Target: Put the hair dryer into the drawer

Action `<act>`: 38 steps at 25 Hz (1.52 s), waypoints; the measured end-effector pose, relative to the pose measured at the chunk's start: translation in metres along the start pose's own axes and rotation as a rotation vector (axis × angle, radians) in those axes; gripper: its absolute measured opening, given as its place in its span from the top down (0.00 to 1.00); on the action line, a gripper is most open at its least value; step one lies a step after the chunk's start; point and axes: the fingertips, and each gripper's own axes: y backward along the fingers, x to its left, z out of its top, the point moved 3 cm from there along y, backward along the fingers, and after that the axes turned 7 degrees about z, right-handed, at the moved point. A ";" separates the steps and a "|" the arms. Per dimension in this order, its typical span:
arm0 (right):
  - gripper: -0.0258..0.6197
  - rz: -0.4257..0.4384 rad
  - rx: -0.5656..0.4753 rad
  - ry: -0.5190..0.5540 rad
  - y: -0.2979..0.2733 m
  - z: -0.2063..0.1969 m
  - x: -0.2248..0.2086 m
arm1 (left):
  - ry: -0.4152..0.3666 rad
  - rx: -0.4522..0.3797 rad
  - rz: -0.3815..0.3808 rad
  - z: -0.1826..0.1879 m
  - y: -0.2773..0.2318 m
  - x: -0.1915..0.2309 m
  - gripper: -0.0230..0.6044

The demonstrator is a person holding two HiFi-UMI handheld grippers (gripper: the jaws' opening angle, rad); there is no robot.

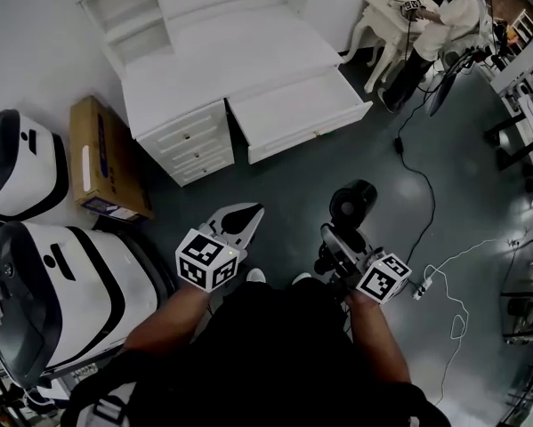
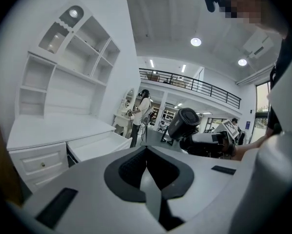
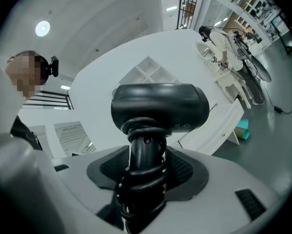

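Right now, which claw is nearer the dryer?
Right. The right claw is shut on the dryer by its cord-wrapped handle. The left claw is shut on nothing and sits apart, off to the dryer's left.

matt black plastic hair dryer (image 3: 159,106), white-painted smooth drawer (image 1: 297,114)

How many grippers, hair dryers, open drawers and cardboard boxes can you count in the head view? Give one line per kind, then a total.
Grippers: 2 (left gripper, right gripper)
Hair dryer: 1
Open drawer: 1
Cardboard box: 1
Total: 5
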 end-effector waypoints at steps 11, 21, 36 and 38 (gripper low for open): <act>0.58 0.050 0.039 0.012 -0.021 0.038 -0.035 | 0.015 -0.025 0.076 0.018 -0.039 0.017 0.95; 0.58 0.175 0.125 0.028 -0.058 0.100 -0.092 | 0.042 -0.052 0.216 0.052 -0.099 0.031 0.95; 0.58 0.271 0.245 -0.010 -0.057 0.154 -0.184 | 0.074 -0.041 0.379 0.075 -0.185 0.018 0.95; 0.58 0.271 0.248 -0.029 -0.059 0.156 -0.193 | 0.075 -0.031 0.401 0.076 -0.186 0.020 0.95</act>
